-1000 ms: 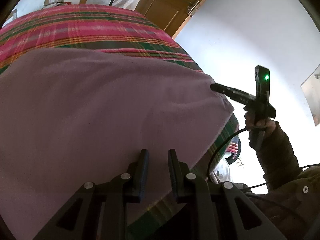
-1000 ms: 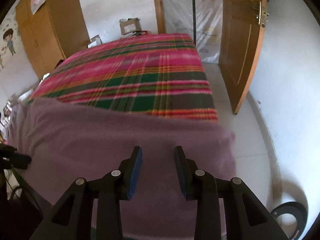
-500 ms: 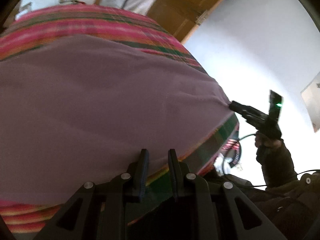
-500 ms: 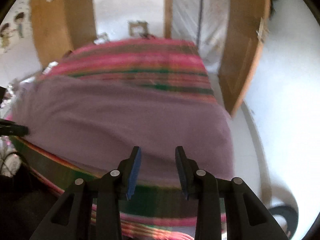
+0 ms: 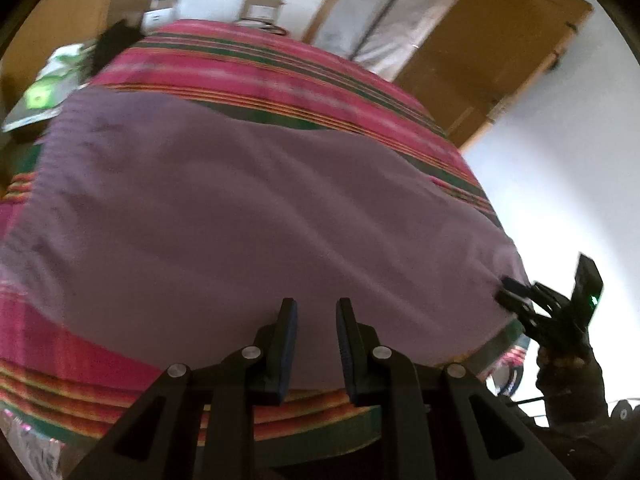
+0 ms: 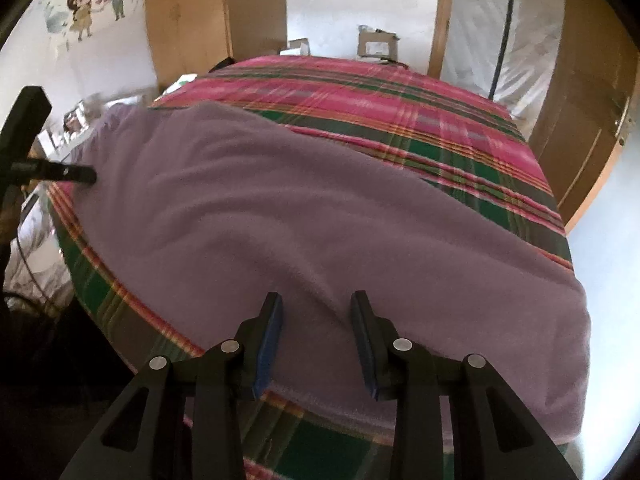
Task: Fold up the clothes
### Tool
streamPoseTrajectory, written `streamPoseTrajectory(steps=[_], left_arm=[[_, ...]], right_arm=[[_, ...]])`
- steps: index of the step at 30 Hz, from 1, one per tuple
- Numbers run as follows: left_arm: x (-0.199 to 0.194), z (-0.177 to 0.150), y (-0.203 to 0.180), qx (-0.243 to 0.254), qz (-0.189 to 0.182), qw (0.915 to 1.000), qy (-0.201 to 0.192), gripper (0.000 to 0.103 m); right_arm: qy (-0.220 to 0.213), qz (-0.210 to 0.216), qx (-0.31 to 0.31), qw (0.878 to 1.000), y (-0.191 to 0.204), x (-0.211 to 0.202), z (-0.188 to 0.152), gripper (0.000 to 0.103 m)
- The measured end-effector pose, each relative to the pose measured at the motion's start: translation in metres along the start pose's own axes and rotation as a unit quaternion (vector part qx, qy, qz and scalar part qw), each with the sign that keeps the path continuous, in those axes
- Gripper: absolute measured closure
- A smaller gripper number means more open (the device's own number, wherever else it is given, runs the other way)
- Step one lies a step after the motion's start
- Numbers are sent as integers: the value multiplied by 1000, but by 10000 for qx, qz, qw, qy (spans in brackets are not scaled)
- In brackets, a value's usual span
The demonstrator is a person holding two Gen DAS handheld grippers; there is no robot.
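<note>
Left gripper (image 5: 314,304): clamped on the near hem of the purple cloth (image 5: 260,208), with only a narrow gap between the fingers and fleece inside it. Seen from the right wrist view as one thin black tip, pressed on the cloth's left edge.

Purple cloth: spread almost flat over the near part of the plaid bed cover (image 6: 400,112), with soft creases that run to both grippers. Hangs a little over the bed's right side.

Right gripper (image 6: 316,298): closed on a raised ridge of the same near hem, close to the right corner, with a wider gap that the fleece fills.

Possible troubles, as a judgement only:
- Could slip from one grip, because thick fleece gives way under a pull; would then leave the edges unequal.
- Could slide down to the floor on the right, pulled by the overhanging part.
- Could drag the bed cover along if lifted too low.

Room, left to right: cartoon wall sticker (image 6: 96,4), wooden wardrobe (image 6: 188,20), cardboard boxes (image 6: 378,44) behind the bed, plastic sheet (image 6: 492,28), open wooden door (image 6: 580,120).
</note>
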State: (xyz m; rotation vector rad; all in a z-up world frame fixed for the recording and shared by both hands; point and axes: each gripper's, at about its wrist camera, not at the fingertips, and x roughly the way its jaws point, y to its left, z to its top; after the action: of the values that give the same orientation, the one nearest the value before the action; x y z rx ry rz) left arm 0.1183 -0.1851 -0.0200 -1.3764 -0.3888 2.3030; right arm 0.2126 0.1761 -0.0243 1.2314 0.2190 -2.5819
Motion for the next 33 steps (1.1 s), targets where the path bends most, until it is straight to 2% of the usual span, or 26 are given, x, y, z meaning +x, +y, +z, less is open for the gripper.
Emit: streamPoseTrajectory(steps=[2, 5, 9, 11, 13, 16, 18, 20, 23, 25, 28, 30, 33], left_arm=[[-4, 4, 13, -156, 109, 9998, -42, 83], [-10, 13, 26, -310, 240, 9991, -136, 83], [-22, 43, 33, -251, 562, 9974, -369, 83], [-33, 54, 44, -455, 709, 9948, -577, 83], [-47, 63, 63, -815, 552, 9922, -769, 82], [-64, 69, 95, -1301, 571, 9856, -922, 74], [-73, 75, 110, -1432, 695, 9819, -1031, 73], [-78, 82, 128, -1714, 453, 9778, -1121, 73], [-79, 94, 149, -2014, 61, 9725, -1164, 66], [-75, 99, 158, -2146, 6, 9703, -1112, 65], [-60, 102, 172, -2343, -250, 9682, -844, 64], [-47, 102, 179, -2532, -630, 9636, -584, 64], [-36, 102, 174, -2403, -839, 9661, -430, 64]], right_arm=[[123, 0, -141, 9998, 2, -5, 2, 66], [83, 20, -298, 9995, 7, -10, 12, 66], [-151, 136, -321, 9993, 18, -7, 36, 66], [-211, 273, -366, 9987, 26, 2, 50, 66], [-238, 489, -444, 9975, 34, 11, 64, 66], [-248, 695, -569, 9957, 47, 23, 79, 66], [-245, 857, -616, 9941, 56, 32, 87, 66], [-230, 972, -641, 9929, 63, 37, 92, 66], [-206, 1144, -679, 9909, 73, 46, 99, 66], [-190, 1259, -704, 9894, 80, 52, 104, 66], [-166, 1431, -741, 9868, 91, 61, 112, 66], [-150, 1545, -765, 9849, 98, 67, 116, 66], [-89, 1608, -659, 9848, 99, 73, 119, 66]])
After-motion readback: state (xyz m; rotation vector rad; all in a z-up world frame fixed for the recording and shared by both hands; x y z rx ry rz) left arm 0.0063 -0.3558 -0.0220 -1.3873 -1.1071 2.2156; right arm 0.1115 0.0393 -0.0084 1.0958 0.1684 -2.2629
